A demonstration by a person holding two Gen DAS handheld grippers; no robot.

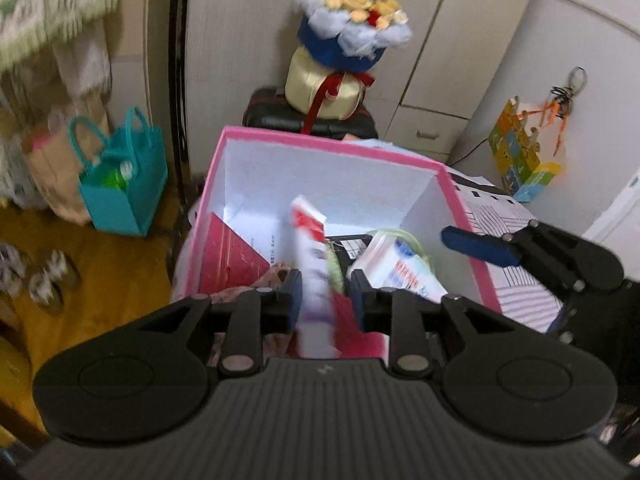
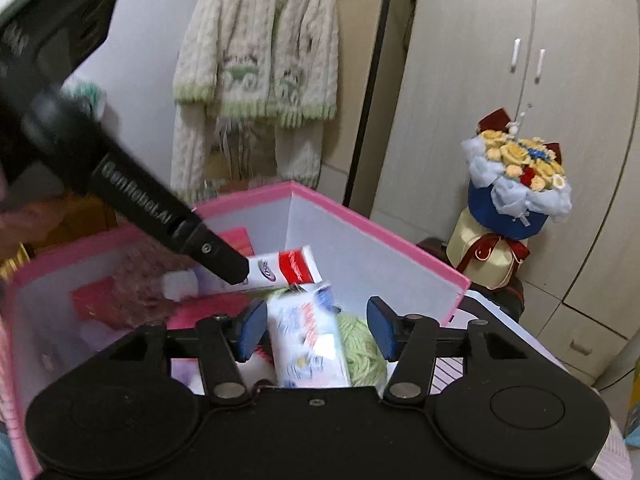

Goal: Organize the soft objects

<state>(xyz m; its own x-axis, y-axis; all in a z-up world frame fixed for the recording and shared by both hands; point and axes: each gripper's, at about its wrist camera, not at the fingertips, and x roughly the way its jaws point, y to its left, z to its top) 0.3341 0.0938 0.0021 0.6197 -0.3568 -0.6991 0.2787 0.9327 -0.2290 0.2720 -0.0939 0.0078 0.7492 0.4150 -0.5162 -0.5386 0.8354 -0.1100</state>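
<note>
Over the open pink box (image 1: pixel 332 148), both claws hang tilted downward, which fits dropping soft goods inside rather than stacking them. Between the left gripper's (image 1: pixel 324 300) blue pads sits a white-and-red tube (image 1: pixel 310 240), blurred; the pads stand close on either side of it, but whether they press on it I cannot tell. From the right view that tube (image 2: pixel 286 270) lies across the middle of the box, its near end beneath the left claw. The right gripper (image 2: pixel 316 330) has its jaws apart, and a white tissue pack (image 2: pixel 306 344) lies between them untouched, resting on a green yarn ball (image 2: pixel 362 350) at the box's right side. A pink fuzzy cloth (image 2: pixel 140 280) fills the left part. Judging by this, both items seem to be at the point of release.
</note>
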